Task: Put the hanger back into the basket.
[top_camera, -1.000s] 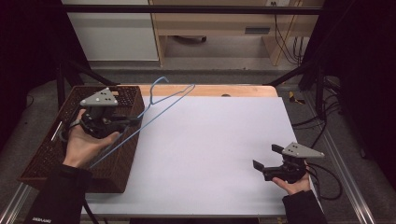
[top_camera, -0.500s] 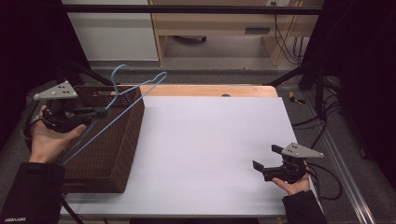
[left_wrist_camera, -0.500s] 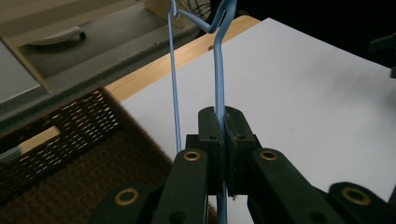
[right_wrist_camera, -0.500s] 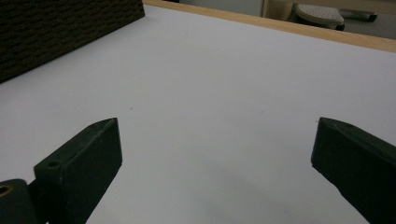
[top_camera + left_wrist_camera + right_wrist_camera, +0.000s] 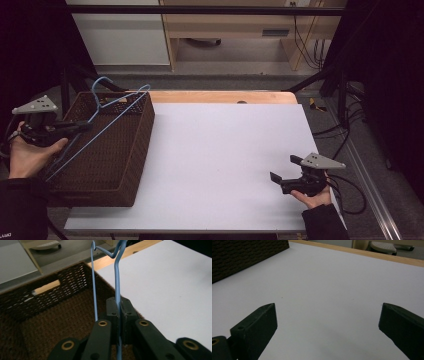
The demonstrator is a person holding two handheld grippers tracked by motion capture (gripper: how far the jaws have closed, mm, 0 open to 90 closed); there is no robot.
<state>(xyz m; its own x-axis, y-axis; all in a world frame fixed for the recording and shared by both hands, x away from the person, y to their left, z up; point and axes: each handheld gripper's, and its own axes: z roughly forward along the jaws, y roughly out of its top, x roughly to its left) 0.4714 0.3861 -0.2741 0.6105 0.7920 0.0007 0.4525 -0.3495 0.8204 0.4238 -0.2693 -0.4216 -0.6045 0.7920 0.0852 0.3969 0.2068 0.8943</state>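
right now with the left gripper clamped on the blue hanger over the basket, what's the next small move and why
Probably lower the left gripper a little: its jaws are shut on the blue wire hanger, whose hook end sits above the rim of the brown wicker basket. The right gripper rests open on the white table.

Left tool (image 5: 82,126) is clamped tight, held level out at the far left. Right tool (image 5: 283,173) sits low with its jaws spread wide, nothing between them.
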